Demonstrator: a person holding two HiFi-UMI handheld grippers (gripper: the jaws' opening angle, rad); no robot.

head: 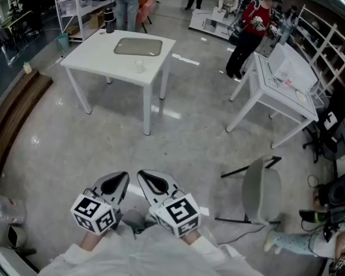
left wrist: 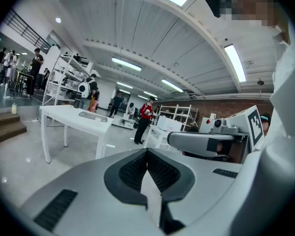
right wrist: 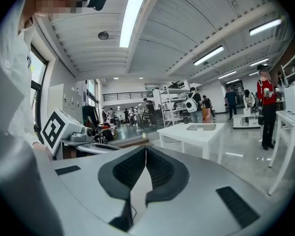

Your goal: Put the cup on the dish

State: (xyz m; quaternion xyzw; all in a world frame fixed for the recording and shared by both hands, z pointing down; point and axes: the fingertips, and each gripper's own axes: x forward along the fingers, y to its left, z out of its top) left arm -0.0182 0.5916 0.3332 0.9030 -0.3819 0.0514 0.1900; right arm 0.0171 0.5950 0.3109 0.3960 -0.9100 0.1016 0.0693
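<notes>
Across the floor stands a white table with a flat grey dish on it. A small white cup sits on the tabletop just in front of the dish, apart from it. Both grippers are held close to the person's body at the bottom of the head view, well short of the table. My left gripper and right gripper are shut with nothing between the pads. In the right gripper view the right gripper points toward the table and dish. In the left gripper view the left gripper has the table far to its left.
A black flask stands at the table's far corner. A second white table is at the right, with a grey chair near my right side. A person in red stands beyond. A wooden step runs along the left.
</notes>
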